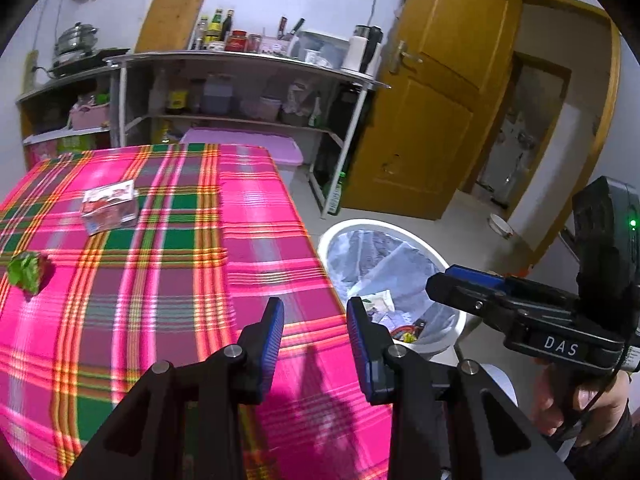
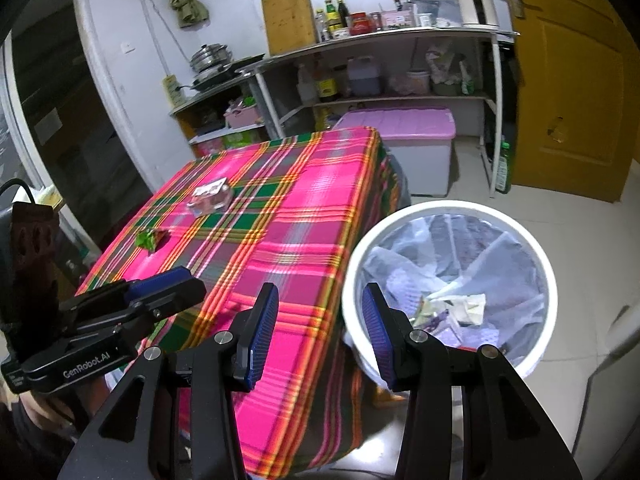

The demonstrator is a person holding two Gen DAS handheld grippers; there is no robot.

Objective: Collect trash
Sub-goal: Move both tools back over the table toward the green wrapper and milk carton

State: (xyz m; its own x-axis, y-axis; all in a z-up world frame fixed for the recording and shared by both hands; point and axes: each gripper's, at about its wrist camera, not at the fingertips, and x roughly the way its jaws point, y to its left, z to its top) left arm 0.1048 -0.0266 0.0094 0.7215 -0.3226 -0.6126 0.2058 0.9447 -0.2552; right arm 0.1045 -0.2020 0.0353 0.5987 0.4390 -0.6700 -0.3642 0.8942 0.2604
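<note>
A white bin (image 2: 516, 224) with a clear liner stands on the floor right of the table; crumpled paper and wrappers (image 2: 460, 308) lie in it. It also shows in the left wrist view (image 1: 416, 240). On the pink plaid tablecloth (image 1: 260, 240) lie a small printed carton (image 1: 110, 206) and a green crumpled wrapper (image 1: 28, 274); both show in the right wrist view, carton (image 2: 210, 198) and wrapper (image 2: 150, 238). My left gripper (image 1: 316, 320) is open and empty over the table's right edge. My right gripper (image 2: 320, 312) is open and empty between table edge and bin.
Metal shelves (image 2: 380, 40) with bottles, jars and a kettle line the far wall. A lilac-lidded storage box (image 2: 408, 136) sits on the floor behind the table. A yellow wooden door (image 2: 572, 80) is at right. A green bottle (image 2: 504, 168) stands by the shelf leg.
</note>
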